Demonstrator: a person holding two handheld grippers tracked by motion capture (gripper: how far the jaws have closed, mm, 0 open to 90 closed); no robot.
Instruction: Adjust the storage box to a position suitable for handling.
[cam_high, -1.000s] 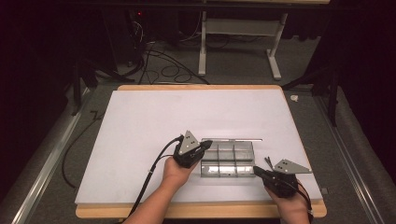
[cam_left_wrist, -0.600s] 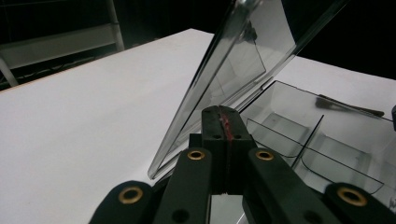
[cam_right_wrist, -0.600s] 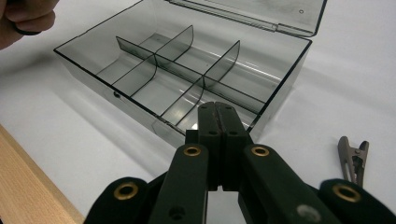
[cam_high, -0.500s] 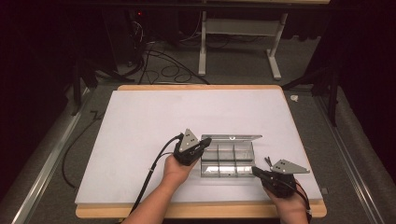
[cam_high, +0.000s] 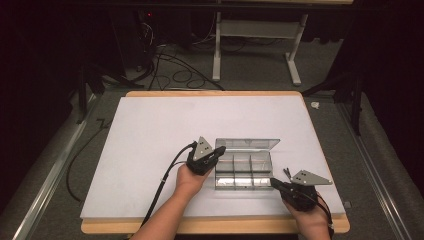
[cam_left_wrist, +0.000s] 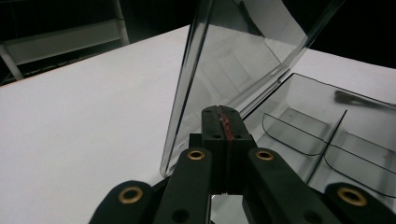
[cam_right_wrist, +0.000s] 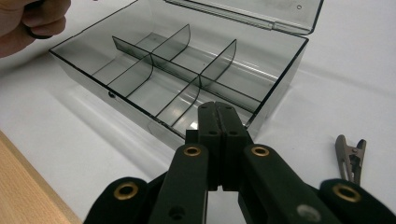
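Note:
A clear grey plastic box (cam_high: 245, 172) with several empty compartments lies on the white table top, near its front. Its lid (cam_high: 247, 144) stands raised at the far side. My left gripper (cam_high: 218, 151) is shut and empty at the box's left end. In the left gripper view its tips (cam_left_wrist: 223, 114) sit right at the foot of the upright lid (cam_left_wrist: 233, 60); I cannot tell whether they touch it. My right gripper (cam_high: 274, 182) is shut and empty at the box's front right corner. In the right gripper view its tips (cam_right_wrist: 217, 109) hover just before the box wall (cam_right_wrist: 280, 84).
A small metal clip (cam_right_wrist: 350, 156) lies on the table right of the box. The white table top (cam_high: 165, 130) stretches left and far behind the box. Its wooden front edge (cam_high: 215, 226) runs close below my hands. A hand (cam_right_wrist: 32, 18) holds the left gripper by the box's far corner.
The box lid has swung up from nearly flat to standing open at the back. My left gripper shifted slightly along the box's left end. The right gripper stayed put.

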